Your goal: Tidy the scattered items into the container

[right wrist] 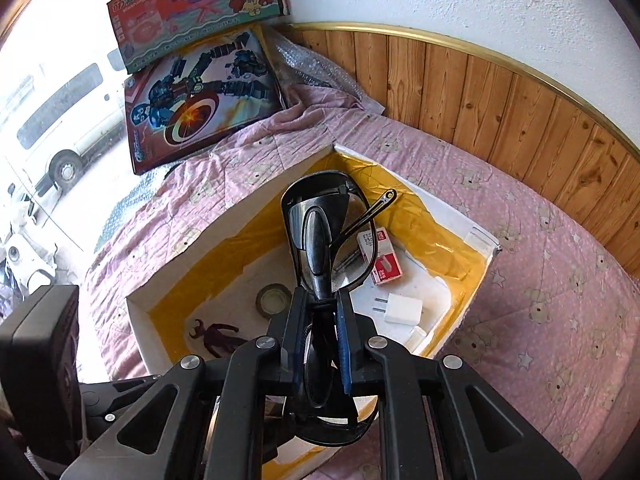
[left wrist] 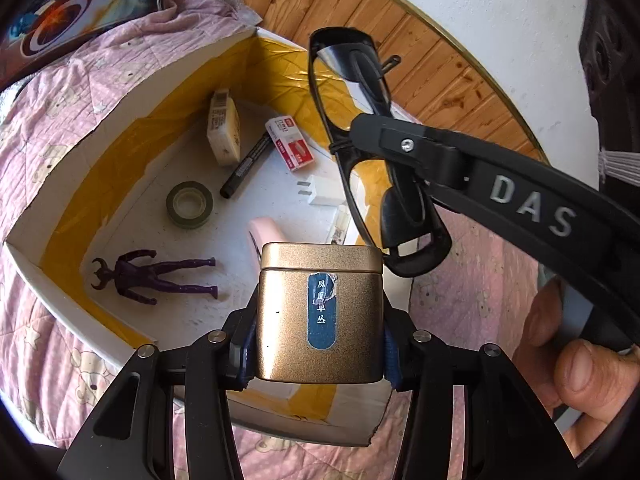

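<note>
This is a room in a home, most likely a bedroom with a child's things in it. A pink quilted bedspread (right wrist: 532, 240) printed with small bears and stars covers the whole soft surface, rumpled near the wall. Behind it runs knotty wooden wainscoting (right wrist: 500, 120) capped by a brass-coloured strip, with rough white plaster wall (right wrist: 460, 4) above. Two boxed toys lean in the corner: a superhero building-set box (right wrist: 200, 100) showing a round shield, and a cartoon toy washing-machine box (right wrist: 196, 0) behind it. Beside them a window (right wrist: 52, 120) looks out onto a parked white van. Crumpled bubble wrap (right wrist: 312, 64) lies at the corner.
</note>
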`<state>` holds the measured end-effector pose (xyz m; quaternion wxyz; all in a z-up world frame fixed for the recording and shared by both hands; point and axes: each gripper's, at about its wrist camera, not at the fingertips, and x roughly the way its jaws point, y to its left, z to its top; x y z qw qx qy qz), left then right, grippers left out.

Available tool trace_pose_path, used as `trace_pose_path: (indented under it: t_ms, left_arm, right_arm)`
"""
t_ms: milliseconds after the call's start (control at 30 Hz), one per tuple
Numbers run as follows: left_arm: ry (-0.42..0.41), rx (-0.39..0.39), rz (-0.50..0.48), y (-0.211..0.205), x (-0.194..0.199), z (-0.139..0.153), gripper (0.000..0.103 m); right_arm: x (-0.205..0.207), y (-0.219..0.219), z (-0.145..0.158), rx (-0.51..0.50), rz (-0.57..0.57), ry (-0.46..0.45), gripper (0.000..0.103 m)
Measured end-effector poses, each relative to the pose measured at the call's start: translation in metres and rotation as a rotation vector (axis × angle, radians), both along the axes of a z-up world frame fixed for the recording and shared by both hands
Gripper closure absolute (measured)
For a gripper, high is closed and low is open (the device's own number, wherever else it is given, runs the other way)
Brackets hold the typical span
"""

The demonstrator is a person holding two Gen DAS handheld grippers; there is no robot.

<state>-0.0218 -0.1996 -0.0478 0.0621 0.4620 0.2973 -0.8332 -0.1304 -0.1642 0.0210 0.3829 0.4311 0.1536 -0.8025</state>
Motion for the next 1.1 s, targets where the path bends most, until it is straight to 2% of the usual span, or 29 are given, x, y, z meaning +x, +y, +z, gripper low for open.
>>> trace_pose_path:
  t_ms: [133,333,400,467,500,800,1100]
  left_arm:
    - [-0.022,-0.073,-0.004,0.003,-0.003,0.000,0.053]
    - [-0.036,-0.075,0.007,-0.004,-0.008,-0.008,0.052]
    - [-0.029,-0.066,0.016,-0.008,-0.007,-0.008,0.052]
    - [-0.021,-0.061,0.019,-0.012,-0.005,-0.007,0.049]
    - [-0.015,-0.050,0.015,-0.013,-0.004,-0.006,0.049]
    - [-0.007,-0.028,0.035,-0.022,0.002,0.003,0.044]
    - [0.010,-0.100,0.028,-0.014,0.012,0.019,0.044]
  right_arm:
    - [-0.010,-0.015,-0.016,0.075,0.040,-0.019,0.088]
    - [-0.026,-0.027,-0.033,0.141,0.061,-0.045,0.085]
    - [-0.033,-0.029,-0.040,0.159,0.054,-0.058,0.078]
    - [-0.039,-0.026,-0.042,0.154,0.019,-0.061,0.049]
    - [-0.041,-0.024,-0.041,0.140,0.008,-0.066,0.046]
    - [-0.038,-0.014,-0.041,0.101,-0.021,-0.106,0.045]
    - [-0.022,-0.012,-0.034,0.101,-0.006,-0.098,0.040]
